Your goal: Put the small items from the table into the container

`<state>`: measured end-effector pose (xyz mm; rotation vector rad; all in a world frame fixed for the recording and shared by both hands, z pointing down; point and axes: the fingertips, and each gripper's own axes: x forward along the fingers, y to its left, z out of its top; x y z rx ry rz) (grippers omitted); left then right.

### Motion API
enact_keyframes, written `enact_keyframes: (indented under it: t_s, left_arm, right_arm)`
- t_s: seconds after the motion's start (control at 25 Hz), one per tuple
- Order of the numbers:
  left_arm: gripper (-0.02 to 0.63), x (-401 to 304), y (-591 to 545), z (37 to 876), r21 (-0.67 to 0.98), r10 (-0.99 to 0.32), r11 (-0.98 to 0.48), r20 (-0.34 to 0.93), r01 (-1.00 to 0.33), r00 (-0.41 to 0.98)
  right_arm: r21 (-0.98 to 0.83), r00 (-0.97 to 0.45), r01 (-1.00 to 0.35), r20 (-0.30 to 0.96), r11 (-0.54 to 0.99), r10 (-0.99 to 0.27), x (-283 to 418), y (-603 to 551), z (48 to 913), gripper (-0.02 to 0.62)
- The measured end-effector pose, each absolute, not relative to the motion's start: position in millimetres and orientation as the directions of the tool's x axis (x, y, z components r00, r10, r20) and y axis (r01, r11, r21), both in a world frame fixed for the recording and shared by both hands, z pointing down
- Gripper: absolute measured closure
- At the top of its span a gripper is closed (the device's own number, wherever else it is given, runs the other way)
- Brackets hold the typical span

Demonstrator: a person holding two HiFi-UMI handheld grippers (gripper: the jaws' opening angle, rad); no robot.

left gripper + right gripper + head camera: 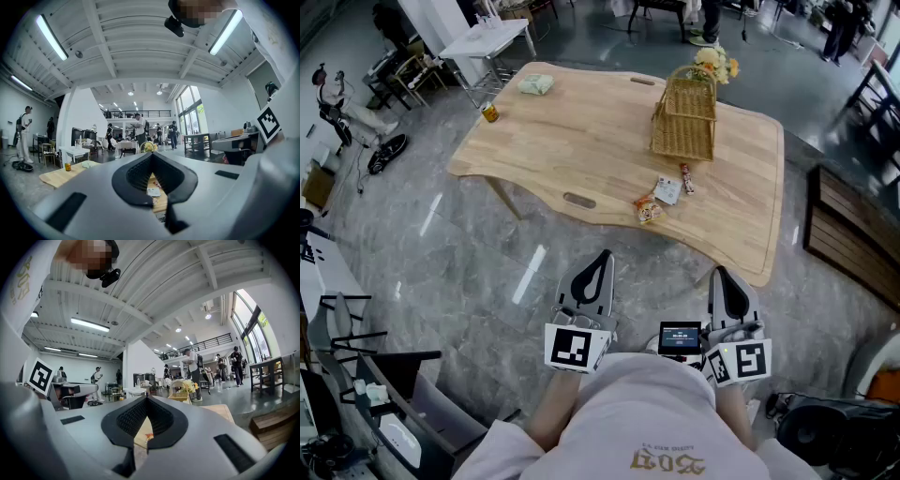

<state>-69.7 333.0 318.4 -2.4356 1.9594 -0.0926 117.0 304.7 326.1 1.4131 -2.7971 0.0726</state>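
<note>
Left gripper [600, 258], right gripper [724, 274]: jaws shut, empty, short of bench [581, 141]. Orange packet [647, 208] lay ahead, nearer left; basket [684, 117] beyond.

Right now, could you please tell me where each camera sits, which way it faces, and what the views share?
Head view: on the person's head, looking steeply down at the wooden table, wicker basket and small packets; shows the shirt, left gripper, right gripper.
Left gripper view: on that gripper, facing level along its shut jaws across the room; shirt at right.
Right gripper view: likewise, shut jaws; shirt at left.
Shared: both gripper views see the table and basket beyond the jaws.
</note>
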Motion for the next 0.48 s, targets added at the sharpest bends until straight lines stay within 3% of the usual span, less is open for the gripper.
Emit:
enact_keyframes:
  t_s: [0.48]
  left_arm:
    - [0.611,-53,335,306,-0.09,-0.985,-0.17,0.007,-0.981,0.17]
  right_arm:
    - [-0.045,-0.61,-0.791,0.001,0.61,-0.792,141,302,324,0.575]
